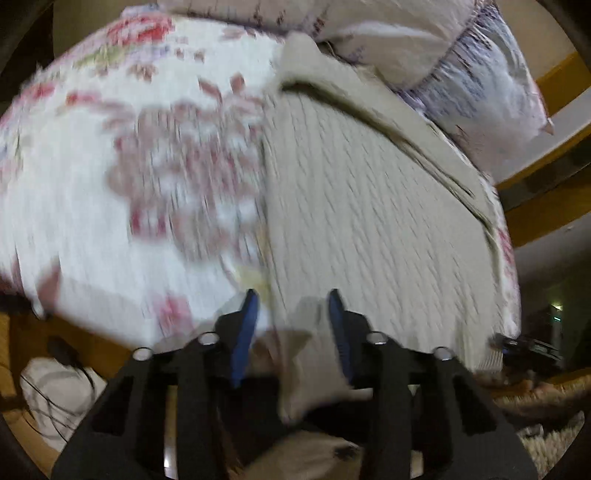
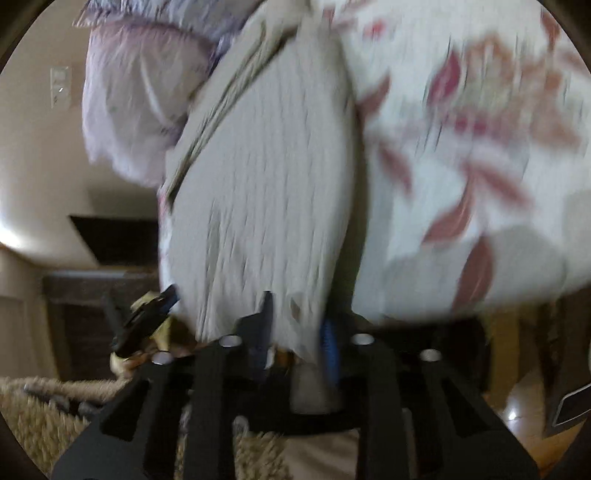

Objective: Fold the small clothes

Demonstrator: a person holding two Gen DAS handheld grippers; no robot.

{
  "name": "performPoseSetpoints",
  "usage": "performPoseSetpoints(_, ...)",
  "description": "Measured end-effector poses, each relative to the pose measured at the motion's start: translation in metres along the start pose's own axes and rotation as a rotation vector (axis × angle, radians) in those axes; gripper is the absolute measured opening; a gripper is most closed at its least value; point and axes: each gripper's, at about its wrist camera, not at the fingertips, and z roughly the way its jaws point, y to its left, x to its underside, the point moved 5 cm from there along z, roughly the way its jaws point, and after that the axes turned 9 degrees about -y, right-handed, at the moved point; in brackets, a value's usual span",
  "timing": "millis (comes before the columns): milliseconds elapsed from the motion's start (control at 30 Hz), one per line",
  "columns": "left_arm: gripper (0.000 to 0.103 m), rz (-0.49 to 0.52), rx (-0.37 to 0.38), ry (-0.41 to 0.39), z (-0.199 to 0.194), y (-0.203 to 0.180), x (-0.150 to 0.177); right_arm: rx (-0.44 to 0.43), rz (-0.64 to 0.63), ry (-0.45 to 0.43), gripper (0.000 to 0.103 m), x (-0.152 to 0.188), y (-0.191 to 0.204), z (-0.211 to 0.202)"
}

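1. Left wrist view: the left gripper (image 1: pixel 293 301) has jaws parted around the near hem of the beige knit garment (image 1: pixel 369 206), which runs lengthwise away across the floral bed (image 1: pixel 92 166).
2. Right wrist view: the right gripper (image 2: pixel 295 310), blurred, seemingly pinches the hem's other corner.

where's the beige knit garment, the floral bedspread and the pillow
beige knit garment (image 1: pixel 369 206), left wrist view, middle of its ribbed panel
floral bedspread (image 1: pixel 129 147), left wrist view, printed top
pillow (image 2: pixel 136 96), right wrist view, its side

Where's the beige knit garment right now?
The beige knit garment lies on the floral bedspread, right of centre in the left wrist view, below the pillow; its near edge reaches both grippers.
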Motion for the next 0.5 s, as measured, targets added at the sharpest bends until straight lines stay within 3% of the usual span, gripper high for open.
performPoseSetpoints(67,0.032,-0.031,0.031,0.015,-0.006,-0.002,0.017,-0.024,-0.001,0.036,0.014,0.008,0.003,0.006)
performPoseSetpoints(233,0.031,-0.081,0.037,0.028,-0.003,-0.007,0.024,-0.085,-0.017,0.036,0.009,-0.002,0.016,0.01)
performPoseSetpoints(267,0.027,-0.083,0.029,0.034,-0.004,-0.006,0.023,-0.093,-0.03,0.031,0.009,-0.006,0.021,0.011)
performPoseSetpoints(300,0.005,-0.091,0.032,0.04,-0.003,-0.006,0.021,-0.103,-0.046,0.024,0.009,-0.012,0.027,0.011)
performPoseSetpoints(333,0.006,-0.118,0.06,0.051,-0.002,-0.006,0.018,-0.116,-0.055,0.014,0.009,-0.018,0.034,0.011)
performPoseSetpoints(400,0.005,-0.134,0.12,0.049,-0.002,-0.015,0.004,-0.157,-0.077,-0.036,0.009,-0.04,0.051,0.007)
performPoseSetpoints(500,0.005,-0.057,0.196,-0.005,-0.004,-0.039,-0.033,-0.233,-0.115,-0.162,0.009,-0.089,0.083,-0.008)
